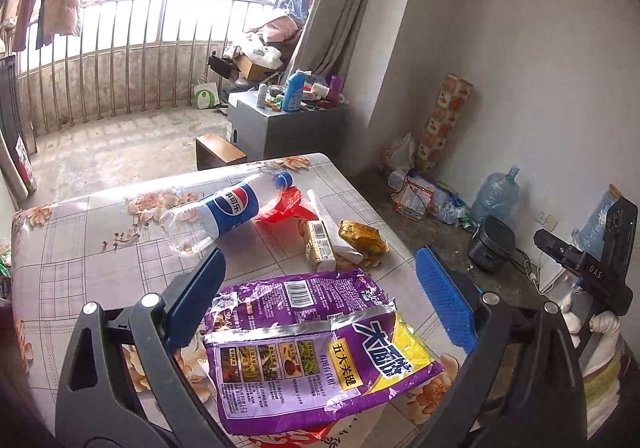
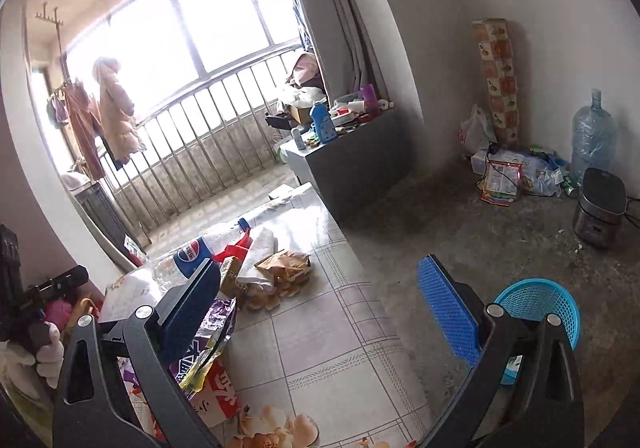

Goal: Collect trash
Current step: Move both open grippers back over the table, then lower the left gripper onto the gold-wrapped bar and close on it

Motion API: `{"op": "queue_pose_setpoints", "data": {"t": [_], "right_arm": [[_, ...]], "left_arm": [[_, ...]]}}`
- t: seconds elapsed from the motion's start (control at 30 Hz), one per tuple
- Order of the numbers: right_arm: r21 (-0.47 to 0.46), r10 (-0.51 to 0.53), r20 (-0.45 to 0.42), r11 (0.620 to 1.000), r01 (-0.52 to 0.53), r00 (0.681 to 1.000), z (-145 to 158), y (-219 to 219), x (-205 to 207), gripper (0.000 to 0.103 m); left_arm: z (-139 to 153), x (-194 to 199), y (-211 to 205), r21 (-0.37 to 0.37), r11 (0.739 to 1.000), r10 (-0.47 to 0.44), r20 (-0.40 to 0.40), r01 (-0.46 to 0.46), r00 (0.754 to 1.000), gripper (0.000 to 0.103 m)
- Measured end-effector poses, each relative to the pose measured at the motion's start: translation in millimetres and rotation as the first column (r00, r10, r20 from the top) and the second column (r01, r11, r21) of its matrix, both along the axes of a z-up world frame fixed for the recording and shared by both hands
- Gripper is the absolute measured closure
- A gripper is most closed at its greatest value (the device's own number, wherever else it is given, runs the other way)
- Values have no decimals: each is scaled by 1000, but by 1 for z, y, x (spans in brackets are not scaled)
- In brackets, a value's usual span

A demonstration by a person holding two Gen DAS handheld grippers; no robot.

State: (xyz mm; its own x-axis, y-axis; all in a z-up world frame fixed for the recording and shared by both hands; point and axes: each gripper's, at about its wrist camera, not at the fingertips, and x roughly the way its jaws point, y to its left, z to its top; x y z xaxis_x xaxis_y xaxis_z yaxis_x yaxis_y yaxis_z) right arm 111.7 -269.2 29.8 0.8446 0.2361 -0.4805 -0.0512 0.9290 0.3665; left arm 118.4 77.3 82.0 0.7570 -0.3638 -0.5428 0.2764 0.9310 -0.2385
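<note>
Trash lies on a table with a floral cloth [image 1: 80,248]. In the left wrist view it includes a torn purple snack bag [image 1: 320,348], an empty Pepsi bottle [image 1: 224,212] on its side, a red plastic bag [image 1: 284,204], a yellow wrapped bar [image 1: 320,244] and a crumpled yellow wrapper [image 1: 362,238]. My left gripper [image 1: 320,254] is open above the purple bag, its pads clear of it. My right gripper [image 2: 320,266] is open over the table's right edge with nothing between its fingers. A blue mesh basket [image 2: 536,308] stands on the floor to its right.
A grey cabinet [image 1: 280,120] crowded with bottles stands beyond the table by the balcony railing. Along the right wall are a large water jug [image 2: 592,136], a rice cooker [image 2: 600,204], bags and a patterned roll [image 2: 498,80]. Bare concrete floor lies right of the table.
</note>
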Motion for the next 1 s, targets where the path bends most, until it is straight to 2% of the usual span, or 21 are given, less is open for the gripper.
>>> {"op": "queue_pose_setpoints", "data": {"t": [0.13, 0.23, 0.4, 0.47, 0.6, 0.73, 0.87, 1.0], "right_arm": [[76, 97, -74, 993, -91, 993, -7, 18, 29, 7], [100, 134, -136, 988, -121, 982, -16, 28, 51, 11], [119, 175, -222, 981, -151, 959, -33, 40, 93, 15], [142, 188, -265, 978, -154, 946, -44, 43, 110, 18], [197, 205, -338, 970, -144, 919, -65, 45, 141, 24], [236, 204, -395, 965, -115, 896, -87, 44, 167, 29], [233, 159, -467, 971, -52, 870, -111, 41, 191, 38], [177, 113, -487, 984, -28, 866, -123, 42, 208, 40]], "left_arm": [[-12, 22, 16, -58, 998, -36, -60, 32, 998, 11], [-22, 44, 15, -90, 994, -80, -112, 70, 991, 11], [-40, 84, -6, -74, 989, -143, -190, 131, 971, 13], [-48, 100, -18, -52, 986, -168, -226, 161, 959, 20], [-67, 133, -33, -14, 983, -178, -306, 183, 935, 29], [-90, 159, -44, -27, 981, -187, -388, 191, 903, 41], [-112, 181, -54, -46, 979, -199, -452, 200, 869, 47], [-130, 194, -61, -63, 979, -199, -497, 194, 845, 51]]}}
